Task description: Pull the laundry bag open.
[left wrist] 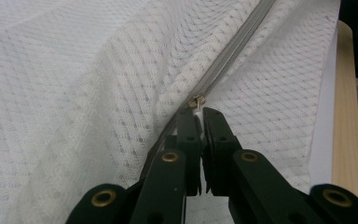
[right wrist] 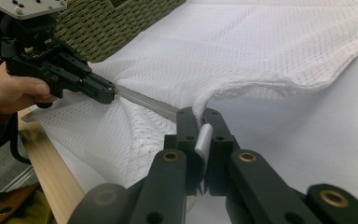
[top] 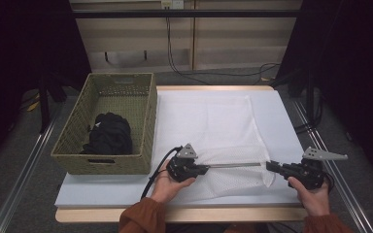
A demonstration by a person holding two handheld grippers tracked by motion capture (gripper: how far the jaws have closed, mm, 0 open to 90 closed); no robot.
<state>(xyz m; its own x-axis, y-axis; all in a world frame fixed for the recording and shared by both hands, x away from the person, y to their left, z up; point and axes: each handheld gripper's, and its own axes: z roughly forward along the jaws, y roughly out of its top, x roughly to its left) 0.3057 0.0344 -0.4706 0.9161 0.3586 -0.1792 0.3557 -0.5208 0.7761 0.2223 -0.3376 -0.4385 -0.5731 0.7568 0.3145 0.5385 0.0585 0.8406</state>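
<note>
A white mesh laundry bag (top: 213,141) lies flat on the white table cover (top: 277,111), its near edge close to the person's side of the table. Its grey zipper (top: 233,165) runs straight across the high view from left to right, parallel to the table's near edge, and is pulled taut between the two grippers.

The left gripper (top: 205,169) points toward the right along the zipper line. In the left gripper view its jaws are closed together on the metal zipper pull (left wrist: 196,102) at the slider. The right gripper (top: 270,166) points left, facing the other. In the right gripper view its jaws are clamped on a fold of the bag's white edge (right wrist: 204,140) at the end of the zipper.

The bag is a fine, open honeycomb weave, soft and wrinkled near the grip points, with a rounded far corner. The zipper tape is smooth and narrow.

To the left stands a rectangular woven basket (top: 145,121), olive green, holding a bundled black cloth (top: 109,133). The table edge (top: 184,214) is pale wood.
</note>
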